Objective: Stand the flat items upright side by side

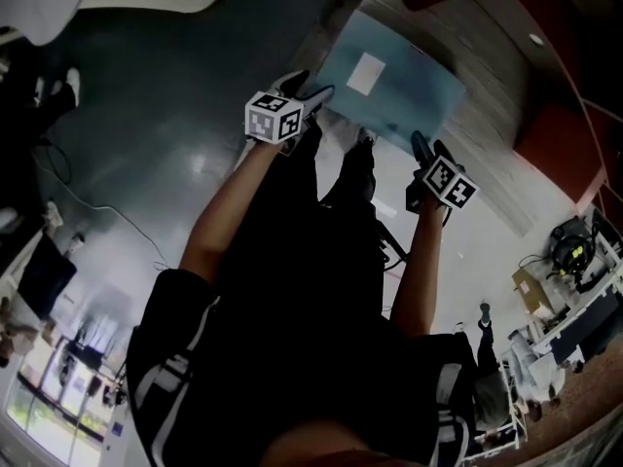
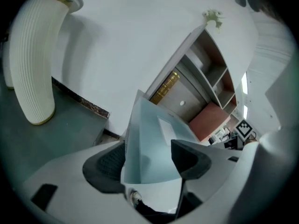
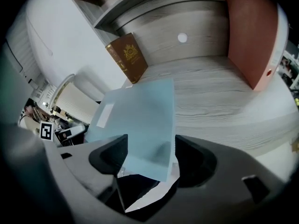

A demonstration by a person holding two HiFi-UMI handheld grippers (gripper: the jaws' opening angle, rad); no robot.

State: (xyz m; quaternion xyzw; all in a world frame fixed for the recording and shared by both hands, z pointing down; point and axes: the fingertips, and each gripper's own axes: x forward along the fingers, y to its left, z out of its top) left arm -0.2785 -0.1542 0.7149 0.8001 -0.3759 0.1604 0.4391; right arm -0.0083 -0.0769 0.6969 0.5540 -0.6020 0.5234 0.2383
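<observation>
The pale blue folder (image 1: 409, 100) hangs in the air just above the wooden shelf (image 1: 492, 163), carried between both tools. It tilts over the shelf's near edge, and the face with the white label (image 1: 367, 73) is turned up toward the head view.

The left gripper (image 1: 316, 95) is clamped on the folder's near corner. In the left gripper view the jaws stand wide, and both pads (image 2: 110, 164) press on the folder's two faces, so the thick edge of the folder (image 2: 147, 139) fills the gap between them.

The right gripper (image 1: 421, 146) grips the folder's other near corner, the one closer to the shelf's front edge. In the right gripper view that corner sits between the jaws with a pad against each side of it. The rest of the folder (image 3: 140, 111) slopes away over the shelf boards (image 3: 219, 97).

At the back of the shelf a brown book with a gold emblem (image 3: 127, 57) leans upright against the rear panel, well apart from the folder. A red-brown binder (image 3: 252, 36) stands upright at the shelf's far right end, also apart from the folder.
</observation>
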